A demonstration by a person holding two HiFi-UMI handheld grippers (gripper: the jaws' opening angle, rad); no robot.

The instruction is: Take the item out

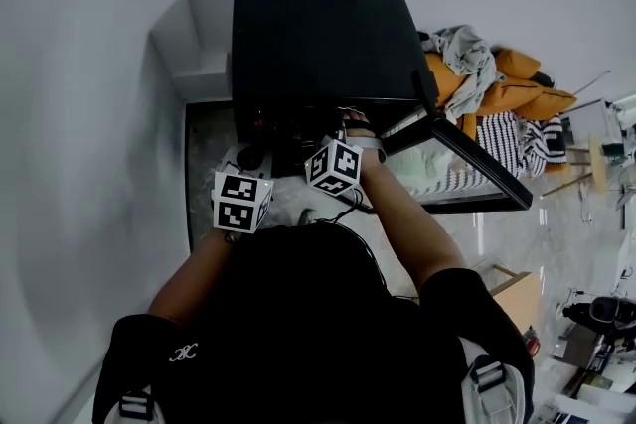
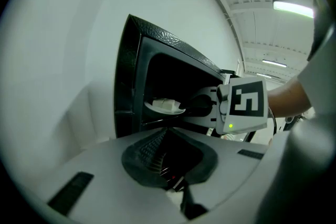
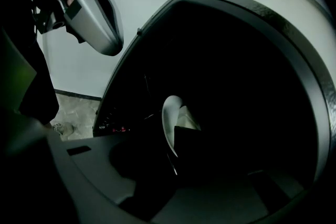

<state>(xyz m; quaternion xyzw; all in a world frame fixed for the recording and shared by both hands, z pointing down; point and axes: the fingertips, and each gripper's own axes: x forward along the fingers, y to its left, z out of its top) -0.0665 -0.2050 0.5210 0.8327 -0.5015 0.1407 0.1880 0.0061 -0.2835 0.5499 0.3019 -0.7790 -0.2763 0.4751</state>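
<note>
Reaching into the open black microwave (image 1: 318, 25), my right gripper (image 2: 203, 104) has its jaws pinched on the rim of a white plate (image 2: 167, 109). The plate sits inside the dark cavity and carries a pale white lump of food (image 2: 161, 103). I cannot tell whether the plate rests on the oven floor or is held clear of it. The oven door (image 1: 467, 164) stands swung open to the right. My left gripper (image 2: 170, 178) is outside, near the left of the opening, its jaws pressed together on nothing.
</note>
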